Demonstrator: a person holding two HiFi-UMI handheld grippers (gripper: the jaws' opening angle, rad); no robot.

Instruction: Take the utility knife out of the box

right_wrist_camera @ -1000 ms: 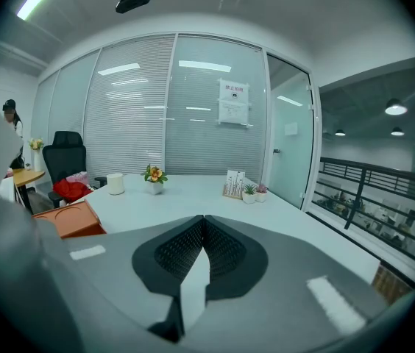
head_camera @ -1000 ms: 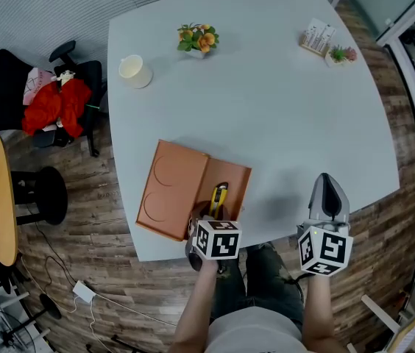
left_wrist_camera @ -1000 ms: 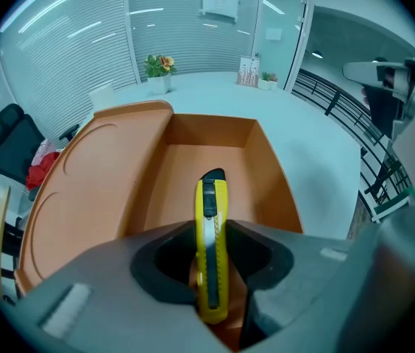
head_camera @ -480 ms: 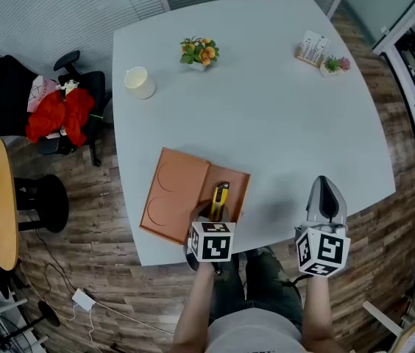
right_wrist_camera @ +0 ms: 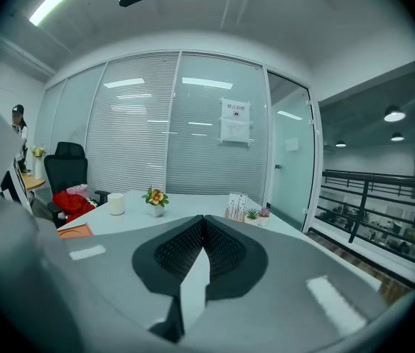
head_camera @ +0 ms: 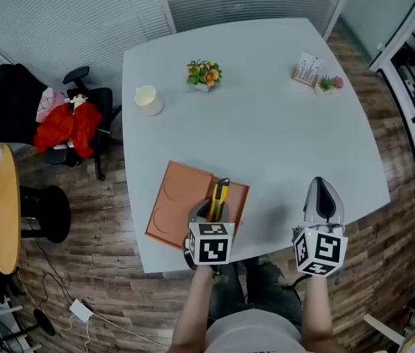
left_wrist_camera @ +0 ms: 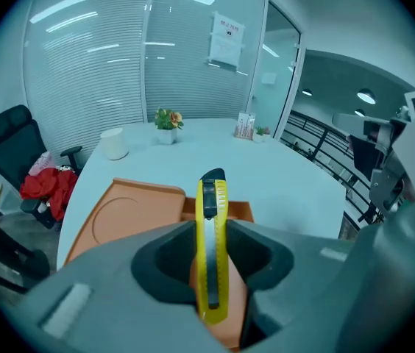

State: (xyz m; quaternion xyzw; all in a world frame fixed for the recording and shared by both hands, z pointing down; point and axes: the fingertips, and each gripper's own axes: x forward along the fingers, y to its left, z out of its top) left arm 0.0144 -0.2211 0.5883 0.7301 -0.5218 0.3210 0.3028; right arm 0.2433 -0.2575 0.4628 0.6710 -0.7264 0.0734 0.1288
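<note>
My left tool [left_wrist_camera: 211, 234] pinches the yellow utility knife [left_wrist_camera: 212, 197] near its rear end, nose pointing away, over the open orange box [head_camera: 176, 197] at the counter [head_camera: 266, 116]'s near edge. My right tool [right_wrist_camera: 201, 235] is pressed together, empty (idle, well apart). The hold looks narrow; I judge a jerk could twist the knife loose, back into the box.

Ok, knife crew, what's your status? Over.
Left gripper shut on utility knife, over the open box. Right gripper shut, empty. Nothing in the way.
</note>
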